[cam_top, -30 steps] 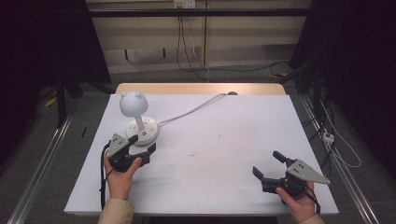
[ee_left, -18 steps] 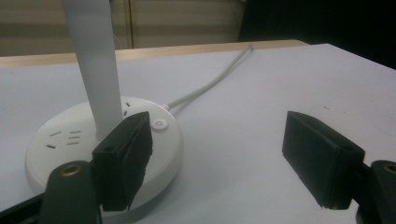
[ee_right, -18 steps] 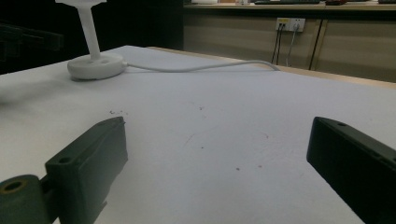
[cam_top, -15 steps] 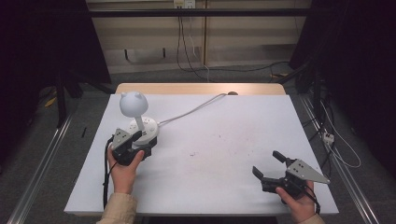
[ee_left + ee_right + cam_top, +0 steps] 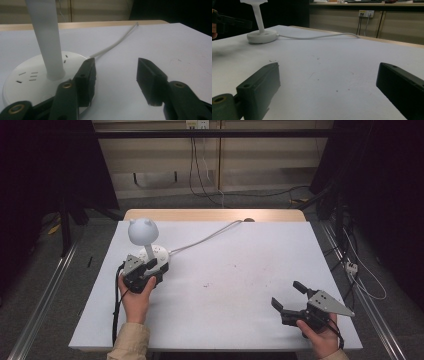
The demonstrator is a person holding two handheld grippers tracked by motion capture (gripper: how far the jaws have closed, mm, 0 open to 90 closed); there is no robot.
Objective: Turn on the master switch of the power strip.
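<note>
We see a white lamp at the left of the white table. It is smooth matt plastic: a round, flat base pierced with small socket slots, a straight plain stem rising from its middle, and a ball-shaped head with two small ear-like bumps on top. A thin white cable runs from the base in a loose curve toward the wooden strip along the table's far edge. The tabletop is pale and flat, marked with a few dark specks near its centre.

Our left gripper sits right at the near edge of the base. Its black, blocky jaws stand apart — one over the base rim just beside the stem, the other over bare table to the side; nothing lies clamped between them.

Our right gripper rests low at the near right corner, well apart from the lamp. Its jaws gape wide over the bare surface — the lamp stands far off across the table in its own view.
</note>
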